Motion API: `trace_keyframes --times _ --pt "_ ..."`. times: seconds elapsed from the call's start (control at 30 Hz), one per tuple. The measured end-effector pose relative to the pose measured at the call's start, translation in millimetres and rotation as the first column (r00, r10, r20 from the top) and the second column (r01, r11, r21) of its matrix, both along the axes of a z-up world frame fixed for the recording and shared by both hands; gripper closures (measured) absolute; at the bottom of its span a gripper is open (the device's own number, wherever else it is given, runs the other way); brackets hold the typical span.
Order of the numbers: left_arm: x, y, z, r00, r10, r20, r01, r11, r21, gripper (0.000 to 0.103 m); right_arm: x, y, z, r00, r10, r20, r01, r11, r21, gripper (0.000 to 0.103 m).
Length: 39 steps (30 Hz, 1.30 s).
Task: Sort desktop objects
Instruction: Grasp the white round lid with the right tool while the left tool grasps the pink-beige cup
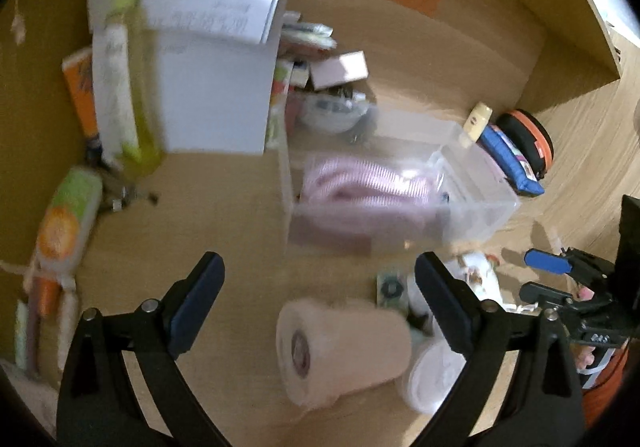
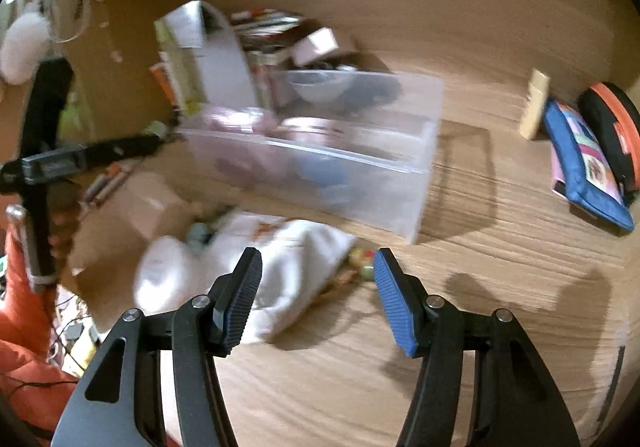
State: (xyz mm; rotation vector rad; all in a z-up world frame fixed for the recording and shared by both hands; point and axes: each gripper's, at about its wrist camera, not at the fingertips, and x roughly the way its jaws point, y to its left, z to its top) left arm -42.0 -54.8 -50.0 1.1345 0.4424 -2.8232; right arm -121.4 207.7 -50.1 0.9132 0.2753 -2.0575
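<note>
My left gripper [image 1: 320,279] stands wide open above the wooden desk. A pale roll of paper [image 1: 340,347] lies on its side just below and between the fingers, untouched by the pads. Past it stands a clear plastic box [image 1: 472,187] holding a pink striped cloth [image 1: 360,183]. My right gripper [image 2: 316,287] is open with nothing between its blue pads [image 2: 394,299]. It hovers at the near edge of a crumpled white bag [image 2: 288,259], in front of the clear box [image 2: 360,167]. The right gripper [image 1: 560,275] also shows at the right edge of the left wrist view.
A blue pouch [image 2: 588,171], an orange-and-black round case [image 2: 612,123] and a cream bottle [image 2: 534,107] sit at the far right. A white file box [image 1: 212,87] with papers and books stands at the back left. White lids [image 1: 432,375] lie beside the roll. An orange sleeve [image 2: 24,327] shows at the lower left.
</note>
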Motion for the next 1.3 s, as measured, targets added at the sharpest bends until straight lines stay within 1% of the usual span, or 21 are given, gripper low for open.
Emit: trace_keyframes --times 0.1,0.17,0.33,0.43,0.5,0.57,0.7,0.83,0.93,1.0,1.13,1.3 --pt "9 2 -11 1.0 -0.007 0.019 0.006 1.0 0.027 0.006 23 -14 1 0.998 0.059 -0.012 -0.06 0.998 -0.007 0.049" --pt "16 5 -14 1.0 -0.006 0.018 0.006 1.0 0.031 0.006 36 -24 -1 0.995 0.099 -0.012 -0.099 0.995 -0.012 0.048" --pt "32 5 -17 1.0 0.007 0.015 -0.008 0.999 0.033 0.006 68 -48 -14 0.981 0.193 -0.007 -0.193 0.981 -0.02 0.048" --pt "39 6 -18 1.0 0.011 0.017 -0.011 0.999 0.037 0.005 82 -61 -23 0.974 0.226 -0.02 -0.226 0.974 0.003 0.046" --pt "43 6 -18 1.0 0.01 0.012 -0.011 1.0 0.03 0.006 86 -69 -30 0.973 0.23 -0.031 -0.229 0.973 0.026 0.04" --pt "44 9 -18 1.0 0.009 0.009 -0.009 1.0 0.02 0.005 88 -75 -35 0.973 0.227 -0.042 -0.225 0.973 0.046 0.038" --pt "39 12 -19 1.0 -0.001 0.012 0.0 1.0 0.019 0.005 90 -84 -44 0.972 0.229 -0.048 -0.225 0.971 0.082 0.037" --pt "32 17 -20 1.0 -0.016 0.013 0.016 1.0 0.024 0.005 95 -91 -47 0.968 0.234 -0.091 -0.222 0.967 0.125 0.037" --pt "27 25 -21 0.999 -0.029 0.017 0.028 0.999 0.014 0.005 97 -93 -49 0.964 0.239 -0.117 -0.221 0.964 0.148 0.037" --pt "23 30 -23 0.999 -0.034 0.024 0.034 0.999 -0.002 0.005 99 -92 -48 0.963 0.237 -0.125 -0.218 0.965 0.145 0.038" --pt "16 37 -28 0.999 -0.026 0.036 0.028 0.998 -0.049 0.005 99 -85 -44 0.967 0.228 -0.111 -0.214 0.969 0.127 0.038" --pt "10 34 -33 0.999 0.011 0.032 -0.009 0.997 -0.074 0.005 97 -66 -29 0.974 0.196 -0.113 -0.188 0.979 0.081 0.039"
